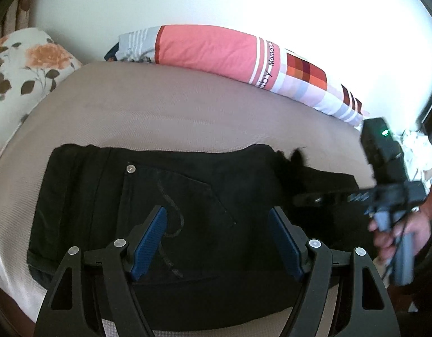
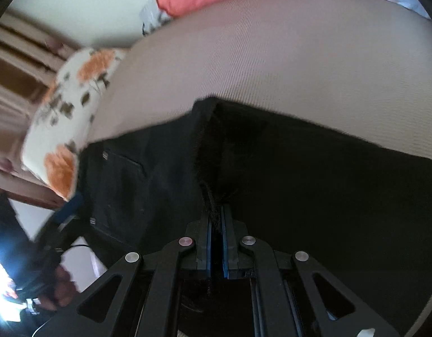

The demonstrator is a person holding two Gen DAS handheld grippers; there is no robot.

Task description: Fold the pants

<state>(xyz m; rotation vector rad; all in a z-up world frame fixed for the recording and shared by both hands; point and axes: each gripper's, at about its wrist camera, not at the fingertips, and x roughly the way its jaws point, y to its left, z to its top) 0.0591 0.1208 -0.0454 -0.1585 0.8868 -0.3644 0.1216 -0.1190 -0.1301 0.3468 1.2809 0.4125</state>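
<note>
Black pants [image 1: 187, 196] lie spread on the beige-covered bed [image 1: 187, 106], waistband end toward the floral pillow [image 1: 22, 64] and a rear pocket with a metal rivet facing up. The left gripper [image 1: 217, 241] hangs directly over that pocket, its blue pads [image 1: 149, 241] standing wide apart with nothing between them. The right gripper [image 2: 216, 219] has its jaws pressed nearly together on a frayed fold of the pants' dark fabric, which rises in a ridge from the pads toward the bed's middle. In the left wrist view this gripper reaches in from the right edge, carried by a hand [image 1: 398, 233]. A striped pink pillow [image 1: 216, 50] lies along the far side of the bed, against the wall.
</note>
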